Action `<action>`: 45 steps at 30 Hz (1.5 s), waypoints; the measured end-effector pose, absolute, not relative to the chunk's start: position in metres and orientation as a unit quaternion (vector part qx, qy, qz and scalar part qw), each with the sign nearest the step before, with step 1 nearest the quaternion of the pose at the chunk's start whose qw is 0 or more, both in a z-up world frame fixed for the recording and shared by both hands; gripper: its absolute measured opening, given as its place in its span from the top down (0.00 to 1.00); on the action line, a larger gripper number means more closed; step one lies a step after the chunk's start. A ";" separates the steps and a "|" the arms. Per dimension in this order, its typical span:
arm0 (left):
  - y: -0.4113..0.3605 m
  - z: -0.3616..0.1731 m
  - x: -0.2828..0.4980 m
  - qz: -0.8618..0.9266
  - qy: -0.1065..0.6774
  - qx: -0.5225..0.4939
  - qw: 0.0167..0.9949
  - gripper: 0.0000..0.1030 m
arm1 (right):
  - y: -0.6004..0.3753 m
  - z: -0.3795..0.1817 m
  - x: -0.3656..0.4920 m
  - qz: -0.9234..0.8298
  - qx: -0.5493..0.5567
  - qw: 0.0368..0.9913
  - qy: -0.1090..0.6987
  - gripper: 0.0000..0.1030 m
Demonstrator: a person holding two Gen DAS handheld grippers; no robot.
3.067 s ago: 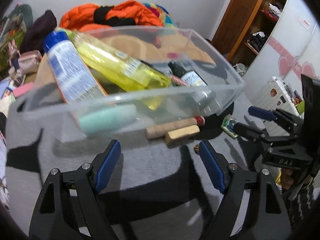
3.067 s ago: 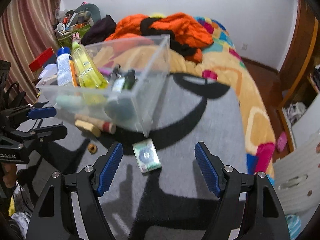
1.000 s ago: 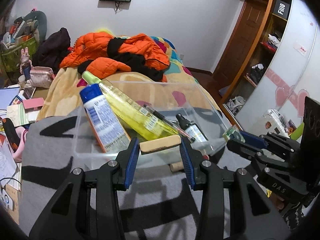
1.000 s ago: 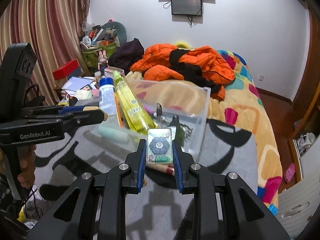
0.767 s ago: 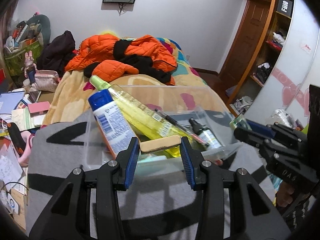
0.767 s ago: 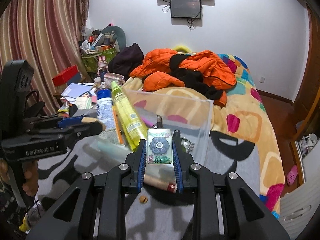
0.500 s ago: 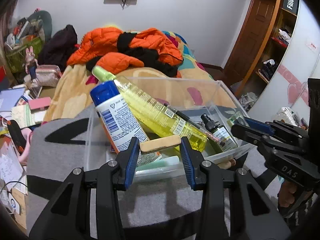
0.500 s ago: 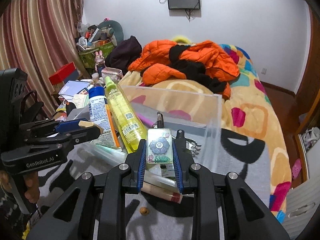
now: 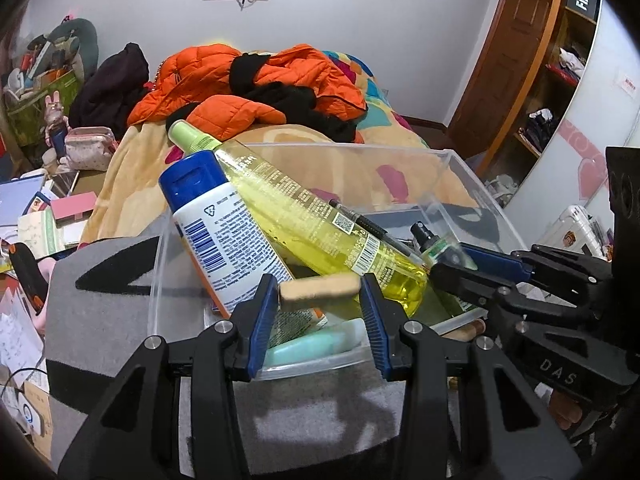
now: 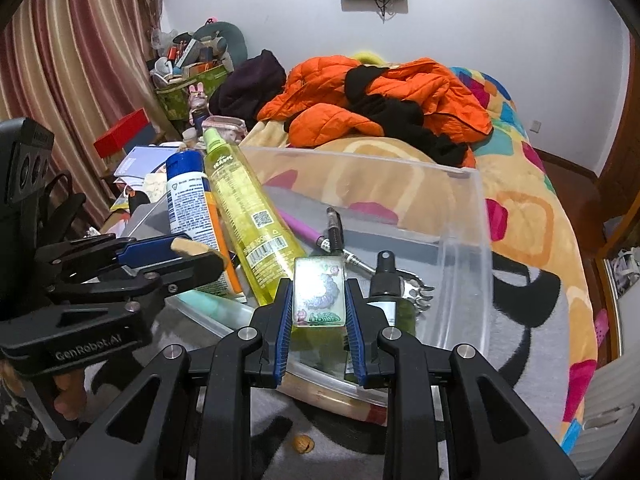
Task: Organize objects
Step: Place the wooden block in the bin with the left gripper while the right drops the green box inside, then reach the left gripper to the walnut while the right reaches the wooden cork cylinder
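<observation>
The left gripper (image 9: 320, 294) was closed on a flat tan oblong block (image 9: 319, 286), its blue pads pressing on the block's two short ends so that the piece lay crosswise between them, held above the near edge of the clear plastic storage bin (image 9: 460, 168). The right gripper (image 10: 319, 300) stood narrower, clamped on a small rectangular clear-cased card with a caterpillar picture (image 10: 319, 294), which stood upright between the pads over the bin's near wall. The bin rested on a grey and black blanket (image 9: 108, 304) at the foot of a bed. Inside it a white tube with a blue cap (image 9: 224, 228) and a tall yellow transparent bottle with a green cap (image 9: 304, 220) leaned side by side, their tops poking above the left rim. A black pen (image 10: 335, 230), a purple pen (image 10: 300, 230), a small dark-capped spray bottle (image 10: 385, 280) and a mint-green tube (image 9: 316, 346) along the near wall also lay in the bin. Outside it, against the near wall, lay a tan cylinder with a red end (image 10: 340, 402), and a small brown nut-like thing (image 10: 303, 444) sat on the blanket nearer the camera. An orange puffer jacket (image 10: 384, 96) was heaped farther up the bed on a colourful patterned bedspread (image 10: 532, 216).
</observation>
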State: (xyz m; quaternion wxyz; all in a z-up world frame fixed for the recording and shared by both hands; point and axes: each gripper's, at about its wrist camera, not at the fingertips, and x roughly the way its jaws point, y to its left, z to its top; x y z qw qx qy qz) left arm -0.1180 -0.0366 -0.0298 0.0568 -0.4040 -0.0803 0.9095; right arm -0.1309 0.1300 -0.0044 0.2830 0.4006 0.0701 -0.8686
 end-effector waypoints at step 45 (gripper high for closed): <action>0.069 -0.076 -0.078 0.868 -0.018 -0.462 0.181 0.79 | 0.216 -0.039 -0.084 -0.855 0.454 0.247 0.045 0.62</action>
